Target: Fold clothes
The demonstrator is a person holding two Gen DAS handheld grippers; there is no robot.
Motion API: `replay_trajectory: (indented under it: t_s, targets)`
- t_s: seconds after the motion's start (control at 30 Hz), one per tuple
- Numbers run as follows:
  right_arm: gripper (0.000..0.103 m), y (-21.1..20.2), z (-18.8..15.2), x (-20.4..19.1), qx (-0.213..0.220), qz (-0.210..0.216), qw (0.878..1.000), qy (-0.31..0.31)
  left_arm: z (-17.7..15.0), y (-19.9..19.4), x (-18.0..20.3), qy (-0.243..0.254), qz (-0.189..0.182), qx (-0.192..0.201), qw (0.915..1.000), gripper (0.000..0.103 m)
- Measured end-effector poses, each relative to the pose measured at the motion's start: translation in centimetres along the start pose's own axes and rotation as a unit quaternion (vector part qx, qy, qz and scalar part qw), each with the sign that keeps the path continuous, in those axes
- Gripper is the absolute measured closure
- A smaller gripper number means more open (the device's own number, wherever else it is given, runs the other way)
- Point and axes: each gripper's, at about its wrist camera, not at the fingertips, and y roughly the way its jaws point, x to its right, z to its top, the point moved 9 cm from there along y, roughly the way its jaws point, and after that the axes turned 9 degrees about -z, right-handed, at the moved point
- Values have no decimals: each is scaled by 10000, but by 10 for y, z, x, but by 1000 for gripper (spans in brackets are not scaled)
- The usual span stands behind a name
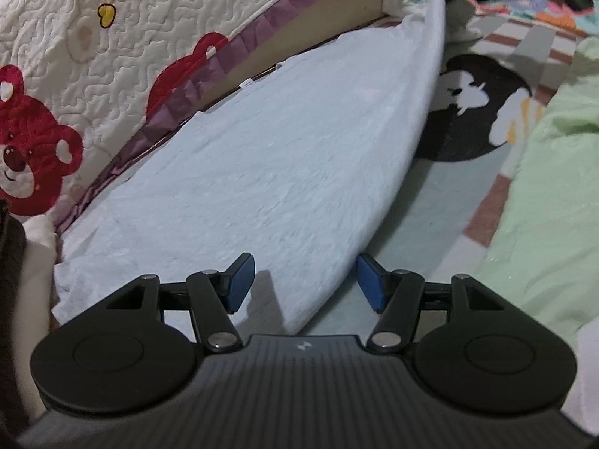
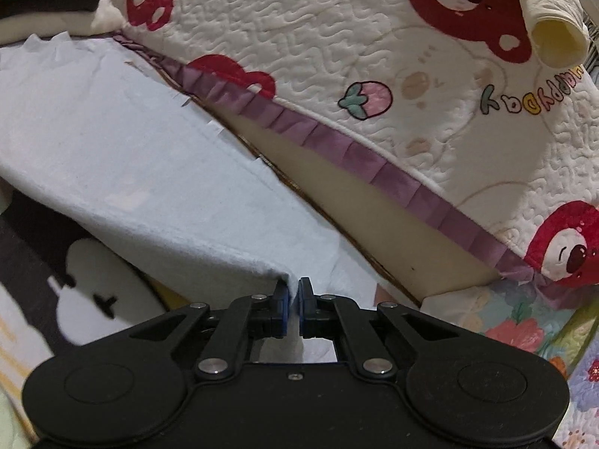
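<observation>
The right gripper point(image 2: 294, 301) is squeezed tight on a corner of the pale blue cloth point(image 2: 112, 142). It holds that corner up off the floor, so the cloth's edge hangs in the air from the pads.

The left gripper point(image 1: 305, 284) has its blue pads wide apart and holds nothing. The near end of the cloth lies right between the pads, with its edge just beside the right pad.

The cloth stretches out long and flat on the play mat point(image 1: 430, 194), close along the bear quilt point(image 1: 75, 56) with its purple frill. Its far corner is pulled up high, where the other gripper has it. A light green cloth point(image 1: 554, 172) lies off to the side.

I think a fold is in the making, with one corner up and the other waiting. Next, the loose pads need to close on the near corner. Then both corners can go over together, kept level so the edges meet neatly.
</observation>
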Motion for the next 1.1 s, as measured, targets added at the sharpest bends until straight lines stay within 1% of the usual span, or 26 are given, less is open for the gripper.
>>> replay_trajectory:
  t_s: [0.1, 0.17, 0.2, 0.23, 0.33, 0.4, 0.53, 0.77, 0.8, 0.87, 0.93, 0.97, 1.0, 1.03, 1.07, 1.1]
  targets:
    - [100, 4, 7, 8, -18, 9, 9998, 177, -1, 1, -7, 1, 222, -56, 9997, 43]
    - [100, 4, 10, 13, -46, 70, 9992, 396, -1, 1, -14, -27, 395, -66, 9992, 53]
    - [100, 4, 10, 14, -74, 102, 9988, 473, 0, 2, -20, -53, 506, -52, 9987, 70]
    - [100, 4, 8, 13, -90, 124, 9989, 454, 1, 2, -25, -80, 618, -38, 9981, 81]
    - [100, 3, 1, 8, -147, 188, 9989, 403, 4, 0, -38, -299, 842, 93, 9960, 93]
    - [99, 3, -8, 3, -220, 233, 9987, 402, 9, -5, -43, -371, 925, 208, 9948, 95]
    - [99, 6, -29, -6, -398, 325, 9980, 357, 20, -13, -46, -322, 1110, 359, 9926, 97]
    - [97, 11, -67, -21, -710, 486, 9959, 279, 18, -9, -48, -468, 1016, 374, 9930, 96]
    - [93, 11, -70, -23, -736, 498, 9956, 304, 17, -8, -48, -499, 1001, 371, 9930, 96]
    - [89, 12, -76, -26, -784, 519, 9949, 360, 16, -7, -49, -550, 988, 364, 9929, 96]
    - [80, 13, -80, -26, -786, 471, 9946, 496, 13, -5, -50, -592, 1003, 358, 9926, 93]
    - [72, 14, -82, -24, -763, 425, 9941, 643, 12, -4, -51, -623, 1004, 348, 9924, 92]
    - [65, 15, -84, -21, -739, 378, 9934, 797, 10, -3, -52, -667, 1005, 326, 9922, 89]
    - [63, 17, -86, -19, -714, 330, 9924, 950, 8, -1, -53, -726, 1015, 288, 9918, 87]
    - [62, 16, -86, -15, -676, 333, 9904, 1161, 6, 0, -55, -771, 1012, 262, 9915, 87]
    - [64, 16, -85, -10, -638, 341, 9878, 1376, 4, 1, -55, -804, 1000, 248, 9914, 87]
